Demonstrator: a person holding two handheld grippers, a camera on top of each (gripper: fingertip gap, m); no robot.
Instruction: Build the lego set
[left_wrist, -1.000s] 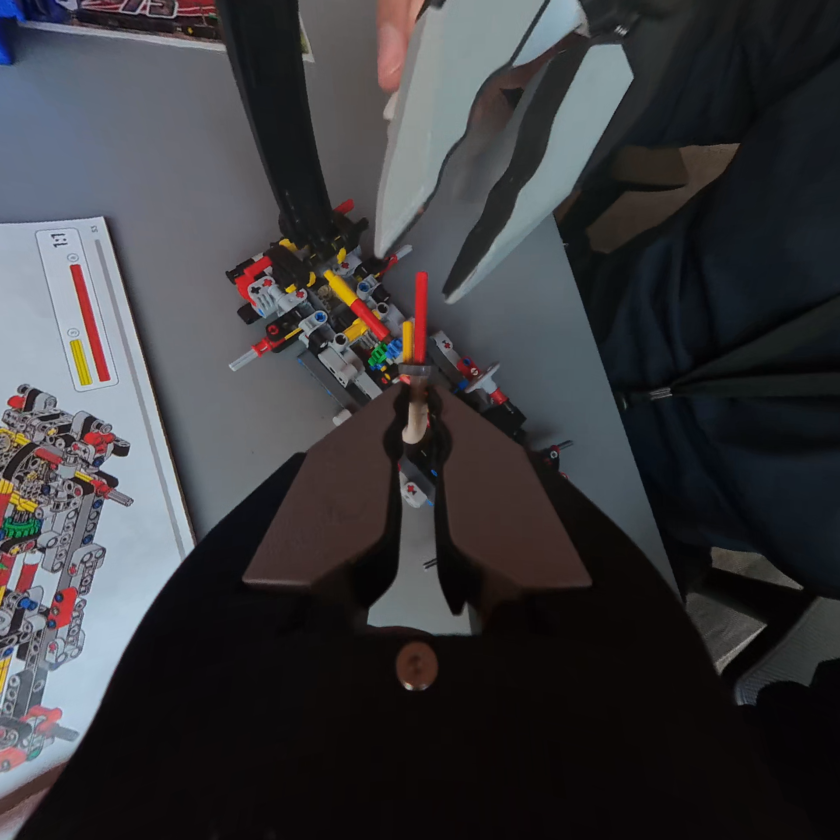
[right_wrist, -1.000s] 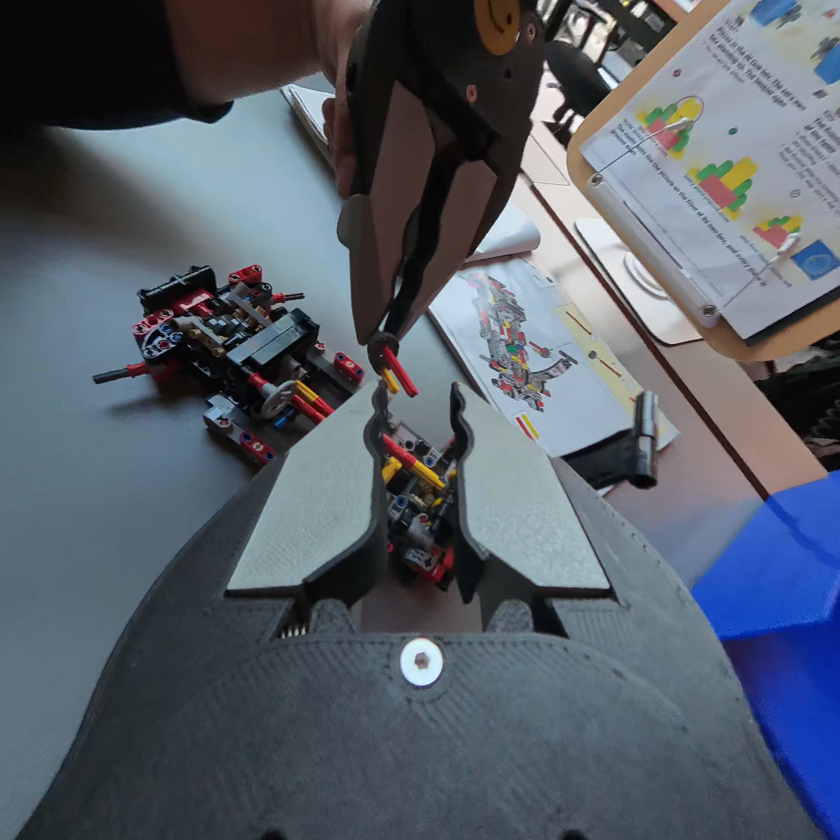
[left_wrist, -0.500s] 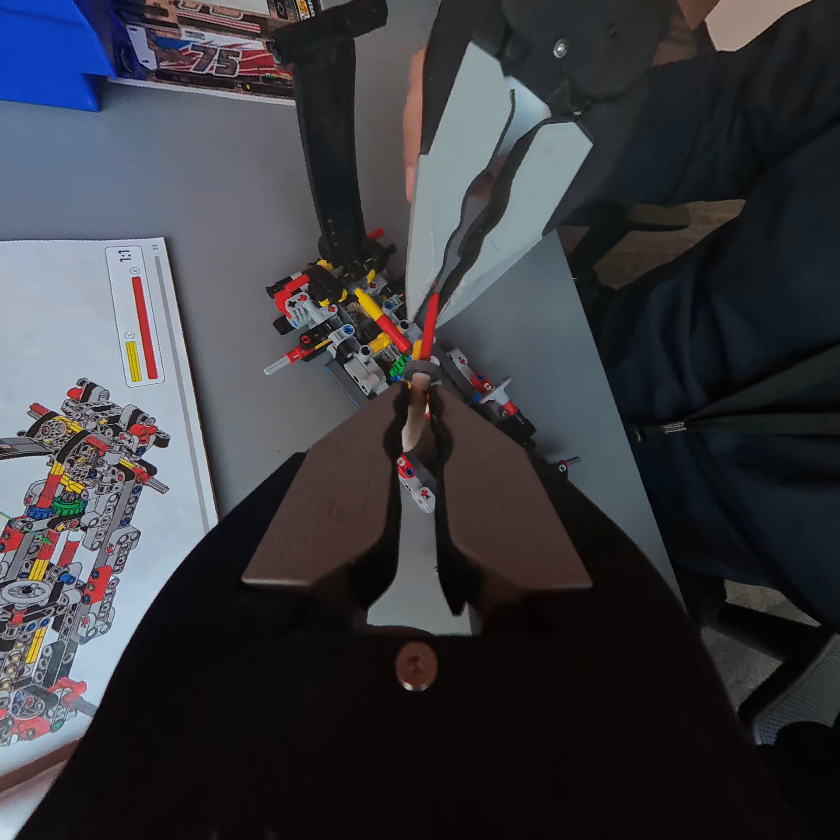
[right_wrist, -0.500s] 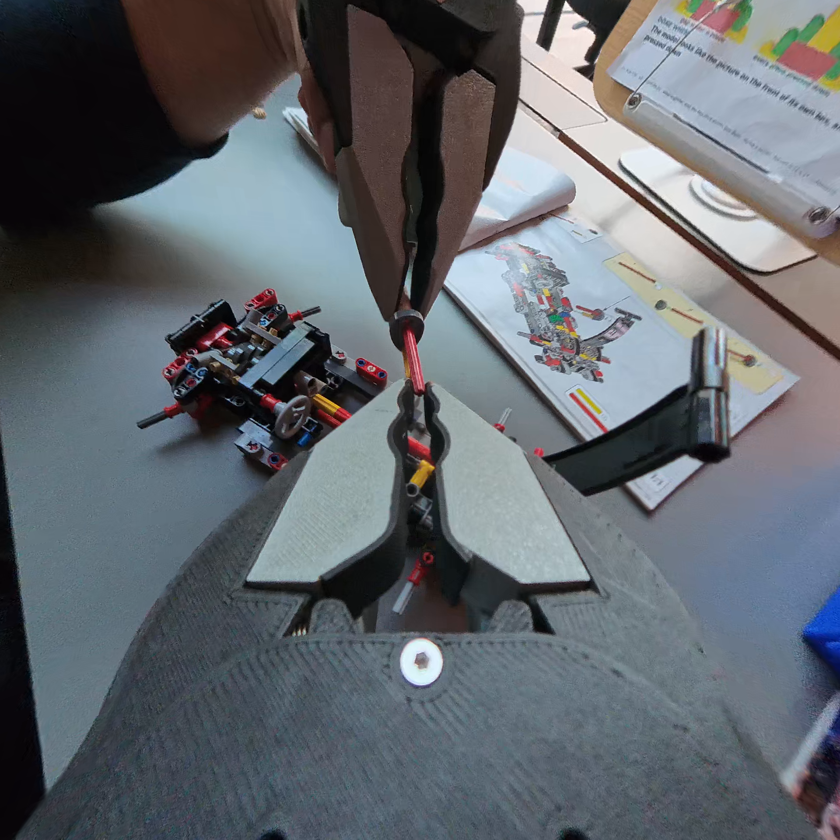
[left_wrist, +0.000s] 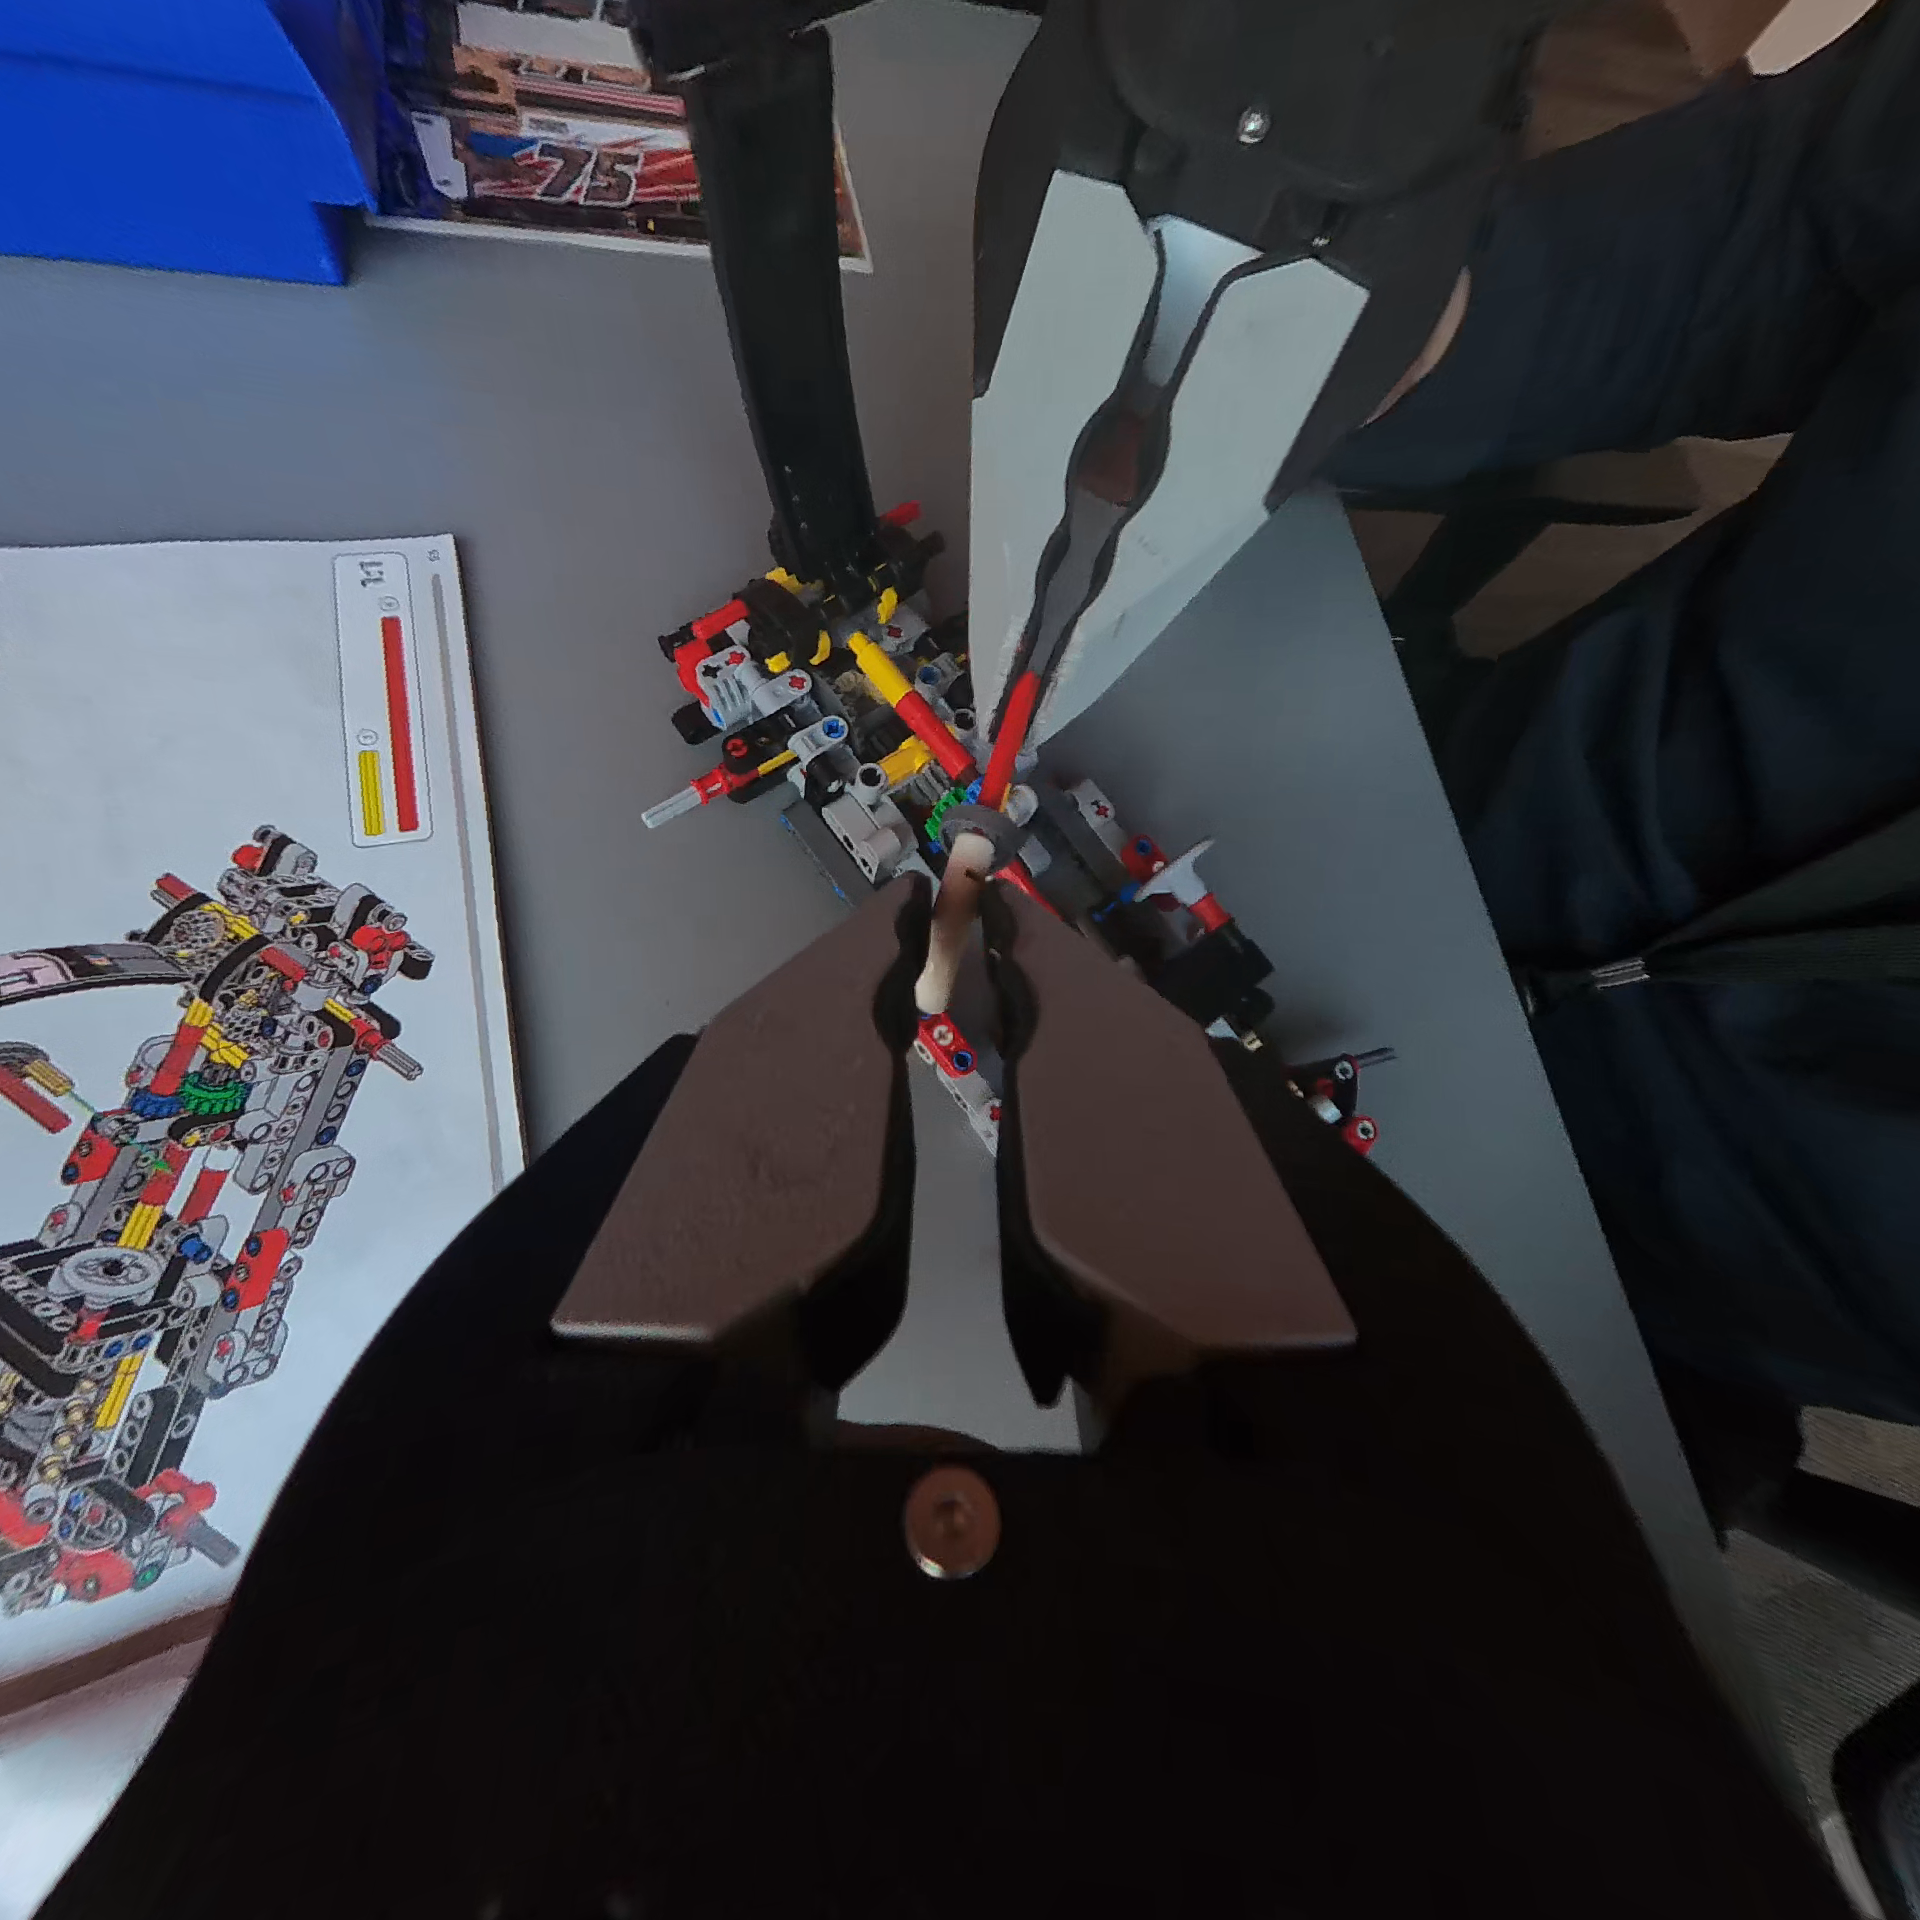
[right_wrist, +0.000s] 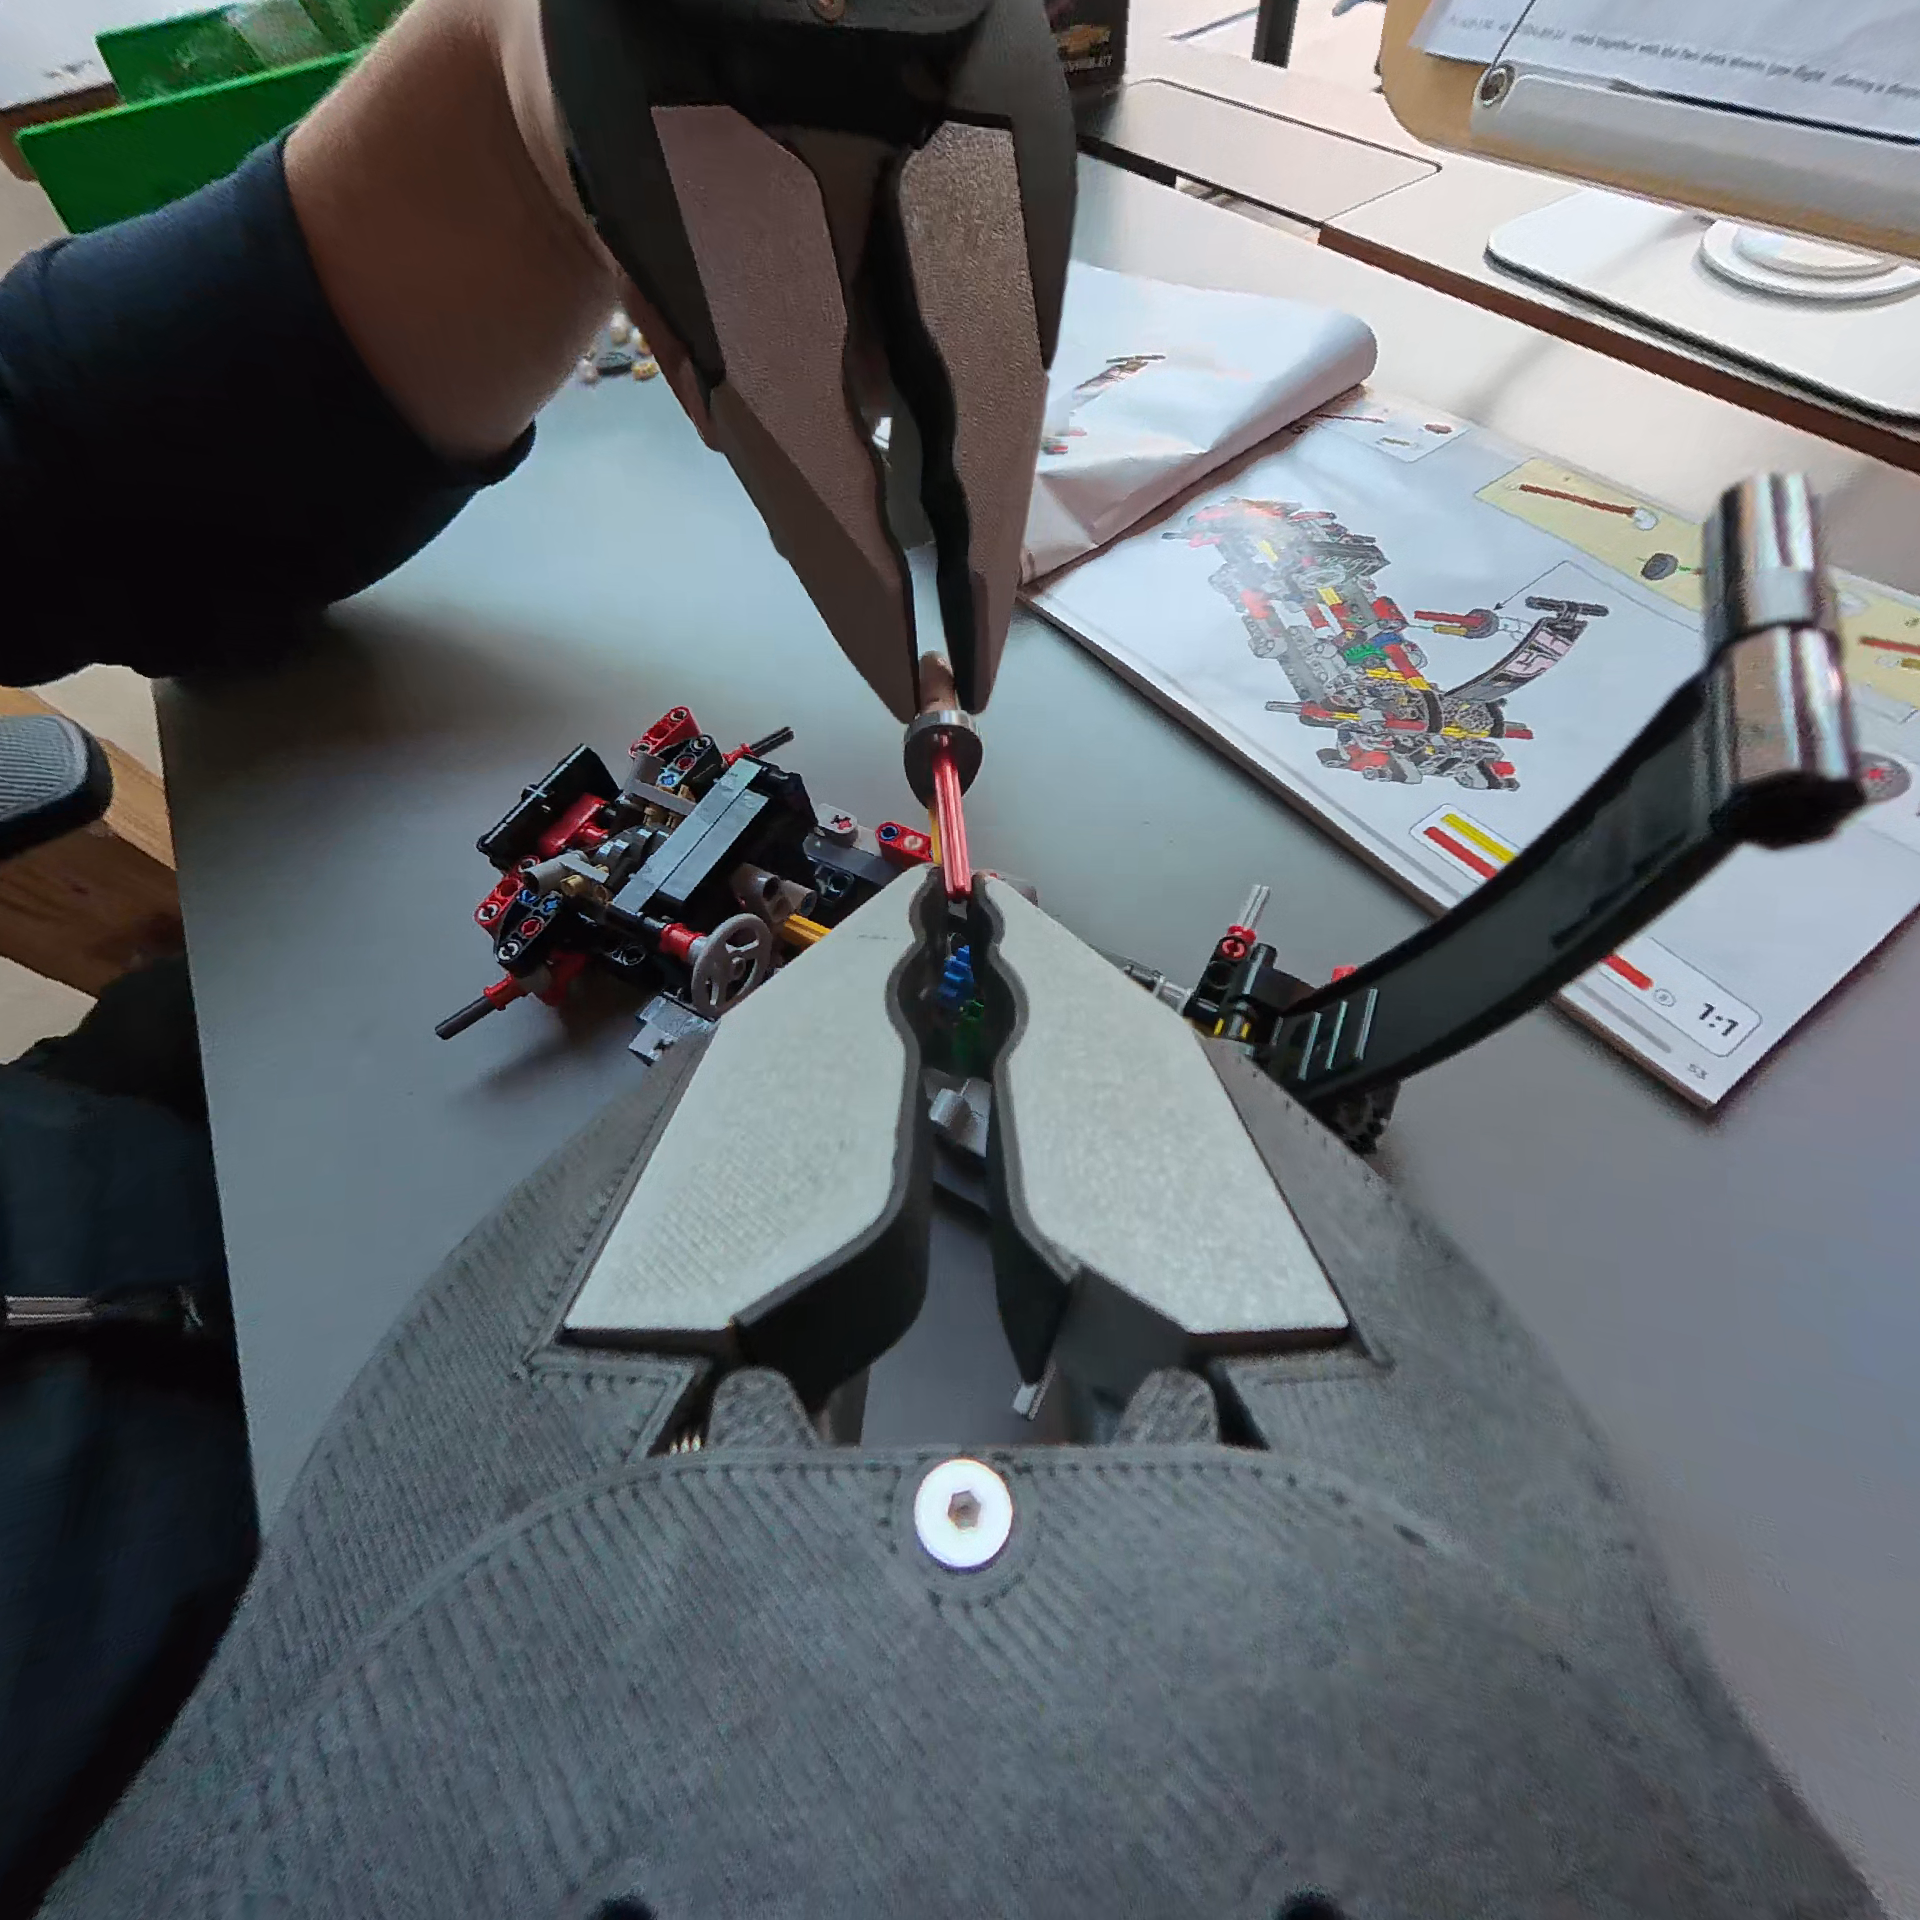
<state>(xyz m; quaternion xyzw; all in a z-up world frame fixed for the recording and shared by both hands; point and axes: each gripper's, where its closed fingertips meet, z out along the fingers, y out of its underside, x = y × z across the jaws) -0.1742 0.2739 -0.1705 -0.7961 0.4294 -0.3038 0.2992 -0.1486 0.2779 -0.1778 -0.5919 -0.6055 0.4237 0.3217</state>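
My left gripper (left_wrist: 951, 906) is shut on a tan pin (left_wrist: 945, 935) that carries a grey disc (left_wrist: 977, 826) at its tip. A thin red axle (left_wrist: 1006, 738) sticks out of the disc. My right gripper (right_wrist: 954, 896) is shut on the axle's (right_wrist: 948, 821) other end, so the two grippers meet tip to tip over a multicoloured brick assembly (left_wrist: 821, 727). The right wrist view shows the left gripper (right_wrist: 940, 691) from the front, clamped on the pin behind the disc (right_wrist: 940, 750). The right gripper's grey fingers (left_wrist: 1039, 499) show in the left wrist view.
An open instruction booklet (right_wrist: 1403, 623) lies on the grey table (right_wrist: 364, 831). A long black curved piece (right_wrist: 1558, 862) rises from the assembly (right_wrist: 644, 862). A blue bin (left_wrist: 156, 135), a green bin (right_wrist: 177, 135) and a monitor stand (right_wrist: 1766, 249) stand farther off. The table edge (left_wrist: 1455, 831) is near. Less than 4 cm separates the two grippers' tips.
A second ago my right gripper stood open beside the red axle; it has since closed on the axle's free end. The left gripper has kept its hold on the pin.
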